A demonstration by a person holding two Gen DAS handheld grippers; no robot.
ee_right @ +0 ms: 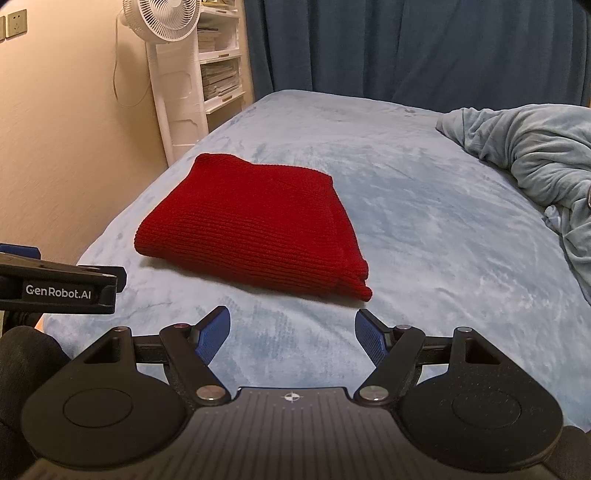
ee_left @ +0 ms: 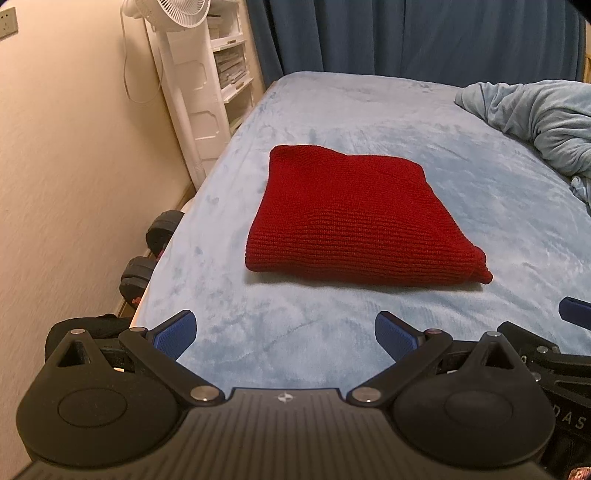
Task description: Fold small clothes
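The red knit garment [ee_left: 354,218] lies folded mid-frame on the blue bed [ee_left: 295,339], and with the left gripper [ee_left: 284,332] and right gripper [ee_right: 291,332] both released and empty, I'd only square its edges gently.

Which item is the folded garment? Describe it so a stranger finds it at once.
Start at the bed with the pale blue fleece cover. Near its left edge, on the side of the white standing fan, lies the red knit garment, folded into a flat square. It is the only red thing; the crumpled blanket at right is pale blue.
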